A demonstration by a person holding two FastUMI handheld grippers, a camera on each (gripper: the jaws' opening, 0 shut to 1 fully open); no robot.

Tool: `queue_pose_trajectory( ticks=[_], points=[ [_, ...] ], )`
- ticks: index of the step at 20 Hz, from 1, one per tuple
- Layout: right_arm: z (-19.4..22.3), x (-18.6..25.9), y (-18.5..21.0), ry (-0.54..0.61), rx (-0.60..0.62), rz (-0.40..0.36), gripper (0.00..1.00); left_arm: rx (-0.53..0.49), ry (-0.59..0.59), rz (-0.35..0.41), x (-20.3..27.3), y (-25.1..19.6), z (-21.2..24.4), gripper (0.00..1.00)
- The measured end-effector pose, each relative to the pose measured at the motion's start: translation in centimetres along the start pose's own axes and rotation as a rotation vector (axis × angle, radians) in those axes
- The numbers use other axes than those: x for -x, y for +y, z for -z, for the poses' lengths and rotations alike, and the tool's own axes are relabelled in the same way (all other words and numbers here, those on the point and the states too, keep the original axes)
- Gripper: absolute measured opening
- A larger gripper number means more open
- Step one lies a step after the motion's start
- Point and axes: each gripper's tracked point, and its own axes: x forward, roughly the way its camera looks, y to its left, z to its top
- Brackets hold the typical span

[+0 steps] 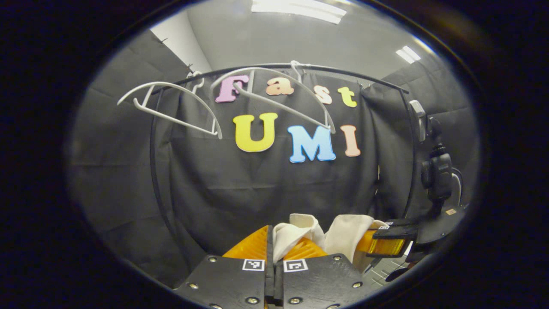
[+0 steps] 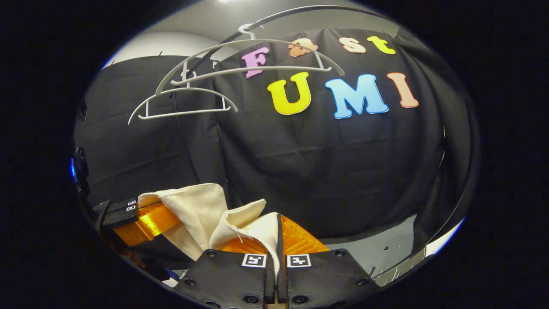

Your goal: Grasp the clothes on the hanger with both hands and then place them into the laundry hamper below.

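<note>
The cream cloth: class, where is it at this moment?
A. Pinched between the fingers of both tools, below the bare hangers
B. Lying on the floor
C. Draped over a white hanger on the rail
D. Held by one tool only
A: the cream cloth is clamped in the right tool and the left tool, with both white hangers bare above.

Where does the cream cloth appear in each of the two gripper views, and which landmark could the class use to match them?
Left gripper view: the cream cloth sits bottom centre, running right from this gripper's fingers to the other gripper.
Right gripper view: the cloth sits bottom, left of centre, running left toward the other gripper.
Shared landmark: the two white hangers on the rail above.
</note>
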Motion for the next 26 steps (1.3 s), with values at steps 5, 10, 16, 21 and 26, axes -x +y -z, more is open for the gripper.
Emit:
queue_pose_trajectory(
  ticks=[5, 10, 16, 21, 26],
  points=[
    [5.0, -1.1, -1.3, 0.065, 0.03, 0.052, 0.04, 0.005, 0.11, -0.031, -0.8, 1.3, 6.6, 0.01],
    [11.4, -1.5, -3.7, 0.166, 0.029, 0.123, 0.07, -0.017, 0.225, -0.063, -1.1, 3.1, 14.0, 0.01],
    [18.4, -1.7, -6.3, 0.322, 0.005, 0.189, 0.04, -0.006, 0.401, -0.085, -0.3, 3.3, 22.0, 0.01],
    [22.9, -2.3, -7.9, 0.431, -0.03, 0.24, 0.04, -0.016, 0.543, -0.111, 0.6, 4.1, 28.4, 0.02],
    [25.8, -0.3, -9.3, 0.527, -0.046, 0.313, 0.1, 0.031, 0.66, -0.098, 1.9, 3.8, 31.9, 0.02]
  ],
)
